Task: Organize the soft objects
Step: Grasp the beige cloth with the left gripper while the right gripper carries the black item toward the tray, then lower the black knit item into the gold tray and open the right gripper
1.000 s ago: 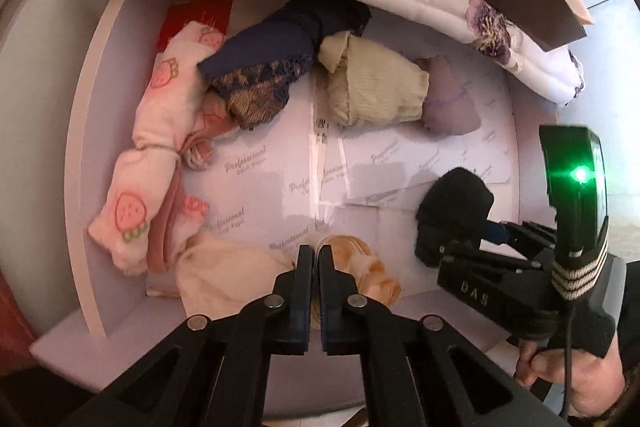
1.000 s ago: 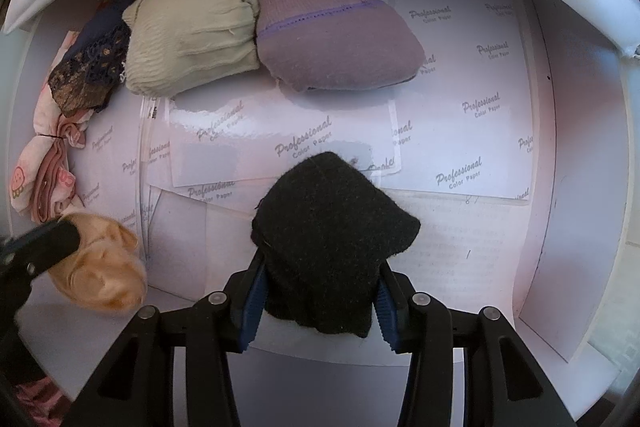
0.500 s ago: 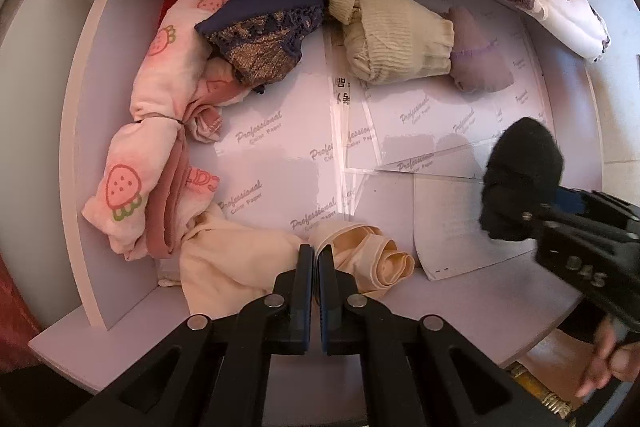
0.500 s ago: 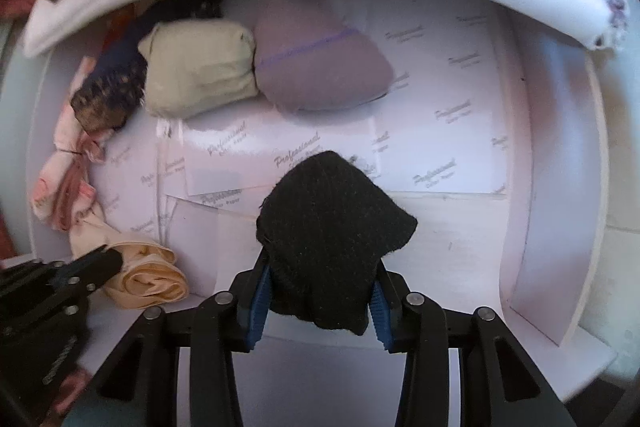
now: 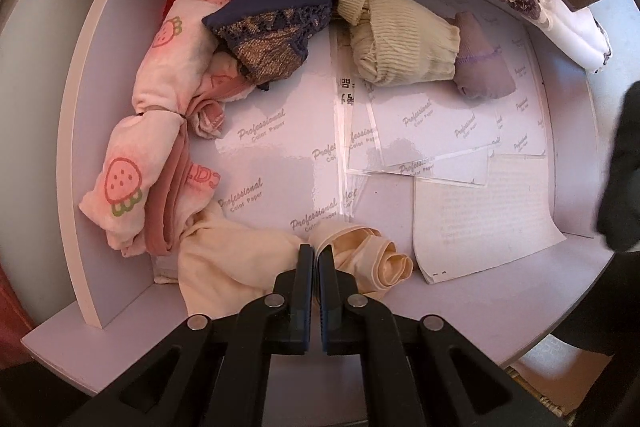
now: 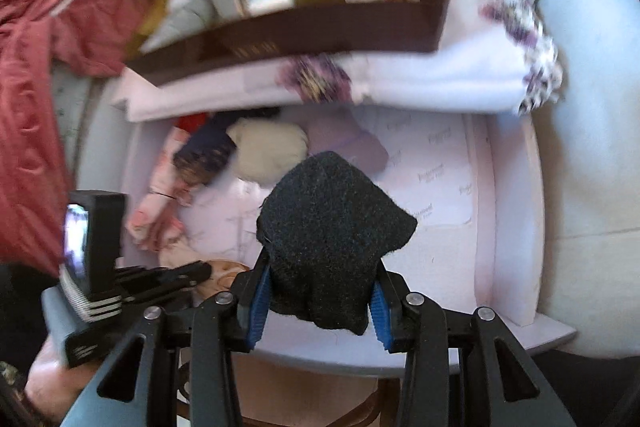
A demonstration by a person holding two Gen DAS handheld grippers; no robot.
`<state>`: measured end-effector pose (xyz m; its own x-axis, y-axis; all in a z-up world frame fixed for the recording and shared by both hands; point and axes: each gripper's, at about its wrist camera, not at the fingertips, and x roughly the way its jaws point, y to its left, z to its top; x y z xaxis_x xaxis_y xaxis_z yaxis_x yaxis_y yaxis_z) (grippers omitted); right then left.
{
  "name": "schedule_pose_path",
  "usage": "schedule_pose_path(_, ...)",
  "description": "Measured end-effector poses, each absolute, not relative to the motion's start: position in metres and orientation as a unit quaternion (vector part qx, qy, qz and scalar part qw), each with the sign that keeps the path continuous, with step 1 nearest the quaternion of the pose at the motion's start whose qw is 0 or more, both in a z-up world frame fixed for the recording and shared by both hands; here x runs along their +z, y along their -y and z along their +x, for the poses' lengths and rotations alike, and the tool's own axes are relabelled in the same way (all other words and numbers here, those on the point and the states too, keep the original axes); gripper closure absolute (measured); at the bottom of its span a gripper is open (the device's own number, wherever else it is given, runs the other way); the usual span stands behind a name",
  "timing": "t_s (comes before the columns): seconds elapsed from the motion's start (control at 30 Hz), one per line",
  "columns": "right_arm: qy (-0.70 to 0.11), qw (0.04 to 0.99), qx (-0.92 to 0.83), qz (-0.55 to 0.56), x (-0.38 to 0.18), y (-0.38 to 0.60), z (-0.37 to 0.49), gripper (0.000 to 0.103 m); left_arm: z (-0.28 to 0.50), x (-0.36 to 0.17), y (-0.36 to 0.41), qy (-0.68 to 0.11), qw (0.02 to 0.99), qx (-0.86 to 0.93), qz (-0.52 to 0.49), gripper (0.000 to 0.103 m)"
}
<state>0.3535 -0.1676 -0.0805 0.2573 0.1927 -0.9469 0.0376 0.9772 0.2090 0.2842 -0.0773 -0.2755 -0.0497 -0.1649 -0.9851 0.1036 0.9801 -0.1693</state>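
— What's in the drawer point(image 5: 100, 131) from where you sit?

— Through my left wrist camera, a strawberry-print bundle point(image 5: 160, 131) runs along the left wall. A lace-trimmed piece point(image 5: 280, 23) lies at the back, overlapping its upper end. Right of that sits a ribbed roll point(image 5: 404, 43), touching a smaller sock point(image 5: 484, 67) further right.

— And near the front?

— A rolled stocking point(image 5: 372, 259) lies at the front edge, just beyond my left gripper point(image 5: 315, 259). Paper sheets point(image 5: 476, 211) line the floor under everything.

— Anything above?

— A folded quilt point(image 6: 440, 79) overhangs the back wall, with a box point(image 6: 304, 35) on it. My right gripper point(image 6: 320, 295) has the fuzzy sock point(image 6: 332, 235) above the drawer's right half.
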Motion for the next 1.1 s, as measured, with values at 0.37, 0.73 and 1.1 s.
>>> schedule_pose_path(0.37,-0.529,0.841,0.075,0.083,0.002,0.162,0.411,0.06,0.289,-0.275,0.069,-0.719,0.688,-0.097,-0.028,0.101)
schedule_pose_path(0.73,-0.547,0.836,0.035,0.0,-0.014,0.152,0.532,0.06,0.292,-0.277,0.056,-0.72,0.685,-0.09,-0.056,0.102)
schedule_pose_path(1.1,-0.552,0.834,-0.005,0.005,-0.056,0.166,0.577,0.055,0.29,-0.277,0.056,-0.718,0.688,-0.083,-0.058,0.102)
